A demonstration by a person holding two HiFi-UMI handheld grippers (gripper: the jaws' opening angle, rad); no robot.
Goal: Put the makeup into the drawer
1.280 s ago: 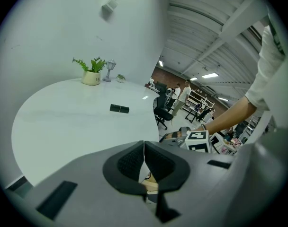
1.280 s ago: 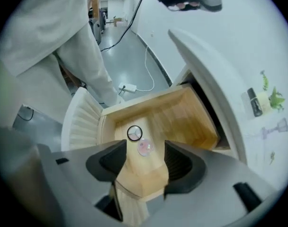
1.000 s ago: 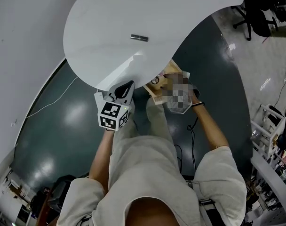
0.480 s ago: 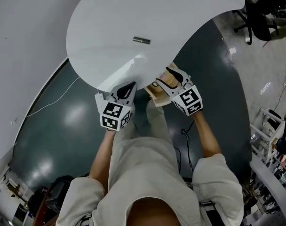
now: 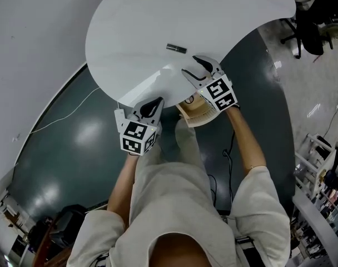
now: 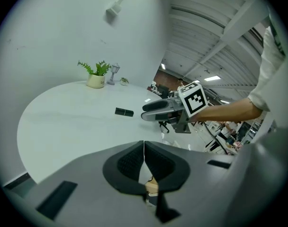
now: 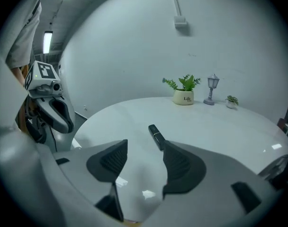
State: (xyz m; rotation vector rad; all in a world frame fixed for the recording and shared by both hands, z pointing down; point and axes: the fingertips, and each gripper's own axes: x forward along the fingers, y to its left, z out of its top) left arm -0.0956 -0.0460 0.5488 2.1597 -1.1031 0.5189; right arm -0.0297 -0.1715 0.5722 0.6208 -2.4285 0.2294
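Observation:
The makeup, a short dark tube (image 5: 176, 49), lies on the round white table (image 5: 135, 32). My right gripper (image 5: 190, 65) hangs over the table's near edge, just short of the tube and pointing at it. Its jaws are closing, still apart, with nothing between them. In the right gripper view the tube (image 7: 156, 136) lies just beyond the gap of that gripper (image 7: 144, 162). An open wooden drawer (image 5: 199, 111) sticks out under the table edge. My left gripper (image 5: 156, 102) sits at the table's front edge, left of the drawer. Its pads (image 6: 134, 157) are pressed together.
A potted plant (image 7: 184, 97), a small lamp figure (image 7: 211, 90) and a tiny plant (image 7: 232, 101) stand at the table's far side. A white cable (image 5: 63, 118) runs across the dark floor on the left. Office chairs (image 5: 313, 21) stand at the far right.
My right gripper has risen from the drawer and moved over the table edge toward the tube. The left gripper has stayed where it was.

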